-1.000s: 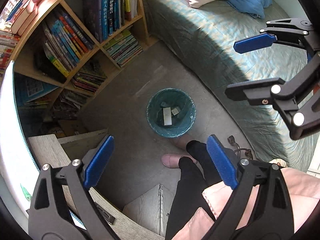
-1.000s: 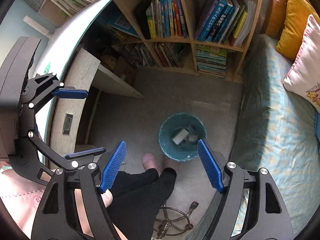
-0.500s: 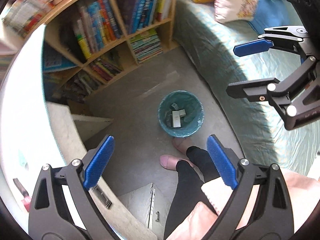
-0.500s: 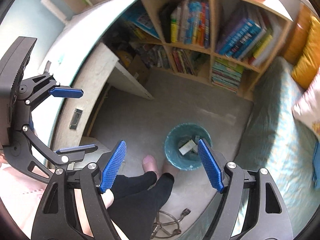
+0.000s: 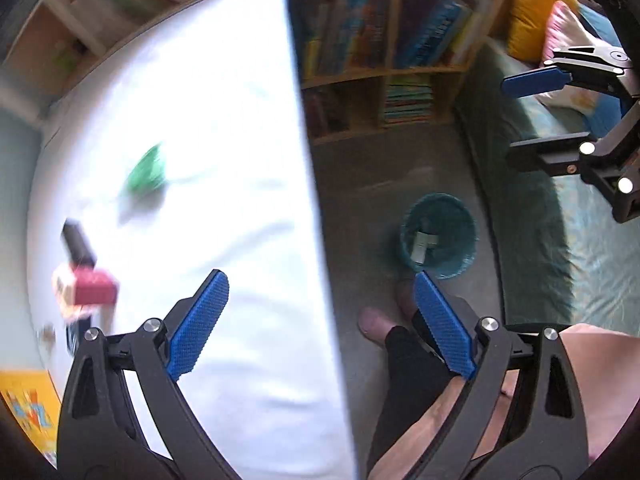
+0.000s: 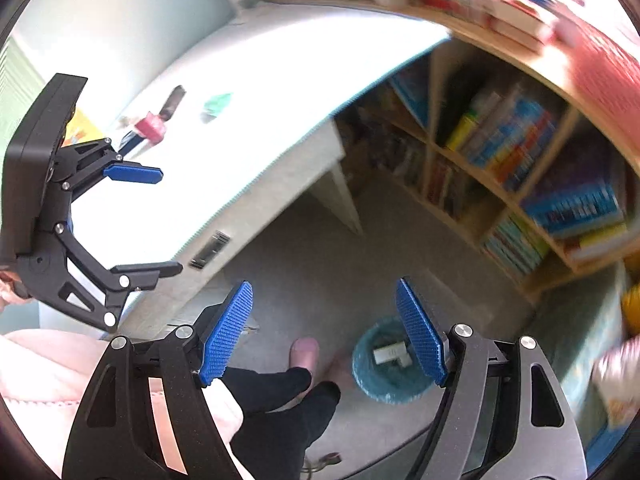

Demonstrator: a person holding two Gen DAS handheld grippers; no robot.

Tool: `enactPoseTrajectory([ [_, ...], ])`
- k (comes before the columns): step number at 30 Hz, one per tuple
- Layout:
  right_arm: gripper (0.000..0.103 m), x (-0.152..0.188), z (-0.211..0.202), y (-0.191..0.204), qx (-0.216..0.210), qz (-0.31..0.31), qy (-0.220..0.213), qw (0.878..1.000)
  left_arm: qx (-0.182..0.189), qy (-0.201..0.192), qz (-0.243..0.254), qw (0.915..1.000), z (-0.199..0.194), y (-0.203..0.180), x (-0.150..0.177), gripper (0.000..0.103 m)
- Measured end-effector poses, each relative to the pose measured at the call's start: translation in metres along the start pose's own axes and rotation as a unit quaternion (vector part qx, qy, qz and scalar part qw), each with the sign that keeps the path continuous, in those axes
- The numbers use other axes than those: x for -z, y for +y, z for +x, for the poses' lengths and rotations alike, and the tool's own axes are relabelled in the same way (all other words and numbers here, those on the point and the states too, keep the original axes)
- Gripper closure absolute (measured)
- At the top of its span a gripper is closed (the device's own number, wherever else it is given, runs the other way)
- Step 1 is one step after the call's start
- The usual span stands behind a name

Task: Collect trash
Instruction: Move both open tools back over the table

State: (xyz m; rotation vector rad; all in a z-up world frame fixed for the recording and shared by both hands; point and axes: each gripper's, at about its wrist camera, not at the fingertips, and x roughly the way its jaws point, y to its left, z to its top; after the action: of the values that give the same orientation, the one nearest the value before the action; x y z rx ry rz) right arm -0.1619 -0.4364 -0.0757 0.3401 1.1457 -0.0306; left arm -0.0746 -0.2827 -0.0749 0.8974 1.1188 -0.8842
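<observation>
A teal waste bin (image 5: 440, 236) (image 6: 362, 364) stands on the grey floor with white scraps (image 5: 424, 242) (image 6: 390, 354) inside. On the bright white desk top (image 5: 200, 200) (image 6: 260, 100) lie a blurred green piece (image 5: 146, 170) (image 6: 218, 102), a pink-red box (image 5: 90, 288) (image 6: 151, 128) and a dark oblong item (image 5: 78, 242). My left gripper (image 5: 320, 280) (image 6: 170, 220) hangs open and empty above the desk's edge. My right gripper (image 6: 324, 284) (image 5: 508, 120) is open and empty too, high above the floor next to the bin.
A wooden bookshelf (image 5: 392, 60) (image 6: 520, 180) full of books lines the far side. A bed (image 5: 580, 240) with cushions runs along the right. The person's feet (image 6: 304, 350) and black-clad legs stand by the bin. A yellow book (image 5: 24, 412) lies at the desk's near corner.
Both grippers have swung and rolled away from above the bin toward the desk. The desk top with its items has come into view. Both jaws stay as wide as before.
</observation>
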Motion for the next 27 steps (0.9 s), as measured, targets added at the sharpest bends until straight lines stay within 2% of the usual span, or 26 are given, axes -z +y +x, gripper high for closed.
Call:
enactPoseTrajectory([
  [6, 0.029, -0.043, 0.019, 0.044, -0.022, -0.074, 0.007, 0.997, -0.024, 0.008, -0.070, 0.9972, -0.004, 0.049, 0.033, 0.012],
  [12, 0.029, -0.081, 0.036, 0.098, -0.044, -0.133, 0.012, 0.990, -0.049, 0.021, -0.134, 0.9895, -0.003, 0.092, 0.073, 0.012],
  [23, 0.029, -0.135, 0.070, 0.189, -0.069, -0.209, 0.014, 0.975, -0.069, 0.032, -0.193, 0.9782, -0.004, 0.179, 0.137, 0.011],
  [27, 0.029, -0.149, 0.088, 0.213, -0.071, -0.224, 0.022, 0.972, -0.074, 0.030, -0.198, 0.9769, -0.001, 0.208, 0.147, 0.011],
])
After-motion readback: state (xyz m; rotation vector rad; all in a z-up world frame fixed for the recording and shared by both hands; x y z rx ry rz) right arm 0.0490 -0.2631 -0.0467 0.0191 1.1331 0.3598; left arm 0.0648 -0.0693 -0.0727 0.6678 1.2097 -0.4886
